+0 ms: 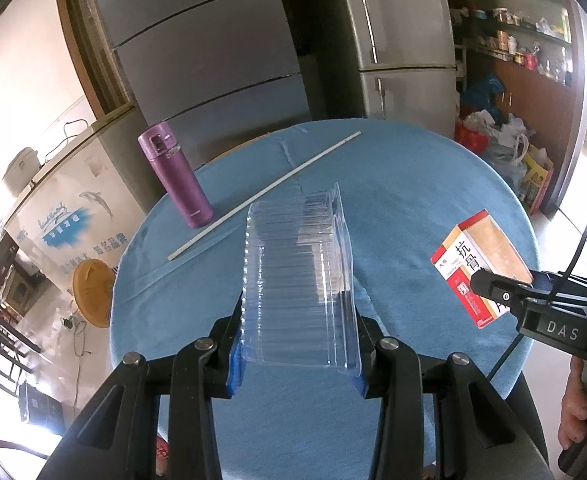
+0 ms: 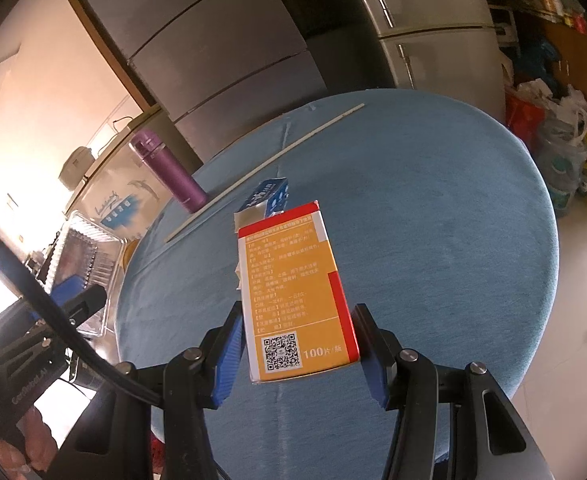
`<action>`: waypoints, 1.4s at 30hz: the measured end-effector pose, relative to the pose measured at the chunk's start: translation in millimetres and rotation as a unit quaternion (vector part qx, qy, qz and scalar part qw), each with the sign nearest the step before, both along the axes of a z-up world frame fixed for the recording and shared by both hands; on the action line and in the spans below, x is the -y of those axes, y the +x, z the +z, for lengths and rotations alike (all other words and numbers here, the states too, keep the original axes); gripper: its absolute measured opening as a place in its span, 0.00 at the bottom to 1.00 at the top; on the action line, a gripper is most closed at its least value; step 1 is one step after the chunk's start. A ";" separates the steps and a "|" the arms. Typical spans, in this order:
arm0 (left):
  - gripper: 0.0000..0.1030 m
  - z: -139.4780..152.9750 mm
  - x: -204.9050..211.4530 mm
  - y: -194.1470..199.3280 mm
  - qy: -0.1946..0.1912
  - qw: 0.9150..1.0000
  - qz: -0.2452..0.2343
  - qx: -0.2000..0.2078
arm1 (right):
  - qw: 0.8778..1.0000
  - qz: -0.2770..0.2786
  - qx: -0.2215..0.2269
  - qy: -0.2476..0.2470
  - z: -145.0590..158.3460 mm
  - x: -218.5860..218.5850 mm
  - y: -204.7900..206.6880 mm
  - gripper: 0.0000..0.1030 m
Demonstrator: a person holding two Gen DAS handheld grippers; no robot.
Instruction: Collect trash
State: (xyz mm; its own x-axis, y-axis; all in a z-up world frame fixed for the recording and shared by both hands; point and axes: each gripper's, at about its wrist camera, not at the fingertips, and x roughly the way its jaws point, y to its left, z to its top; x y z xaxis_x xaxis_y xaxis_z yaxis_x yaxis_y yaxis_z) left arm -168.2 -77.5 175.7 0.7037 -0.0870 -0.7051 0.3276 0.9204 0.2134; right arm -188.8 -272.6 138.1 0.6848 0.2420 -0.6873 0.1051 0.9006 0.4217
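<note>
Left gripper (image 1: 297, 344) clamped on clear plastic tray (image 1: 299, 280), right gripper (image 2: 299, 344) clamped on medicine box (image 2: 293, 292), both lifted above blue table (image 1: 413, 200). Keep squeeze gentle; carry level toward bin, none visible here.

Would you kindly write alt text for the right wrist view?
The right gripper holds an orange and red medicine box above a round blue table. A purple bottle, a white stick and a small blue carton lie behind it.
</note>
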 end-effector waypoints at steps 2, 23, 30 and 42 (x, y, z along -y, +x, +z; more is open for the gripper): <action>0.42 0.5 -4.3 -0.2 -0.004 1.000 0.004 0.000 | 1.000 0.004 0.000 -0.002 0.7 -4.5 0.1 0.54; 0.42 1.2 -63.4 -0.3 -0.032 0.998 0.060 0.004 | 0.997 0.073 -0.003 -0.026 8.2 -70.0 7.9 0.54; 0.42 -5.0 -85.7 1.9 -0.040 0.996 0.084 -0.003 | 0.994 0.102 -0.006 -0.034 8.1 -93.9 15.0 0.54; 0.42 -17.5 -134.7 2.0 -0.041 0.989 0.144 -0.014 | 0.985 0.164 -0.007 -0.046 6.2 -144.5 27.4 0.54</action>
State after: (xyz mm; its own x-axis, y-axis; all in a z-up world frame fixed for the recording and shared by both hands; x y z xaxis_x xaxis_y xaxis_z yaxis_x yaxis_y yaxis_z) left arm -166.2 57.2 158.2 0.6876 0.0562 -0.7239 0.0547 0.9902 0.1288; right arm -161.3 -128.1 144.2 0.5710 0.3852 -0.7249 -0.1924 0.9213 0.3380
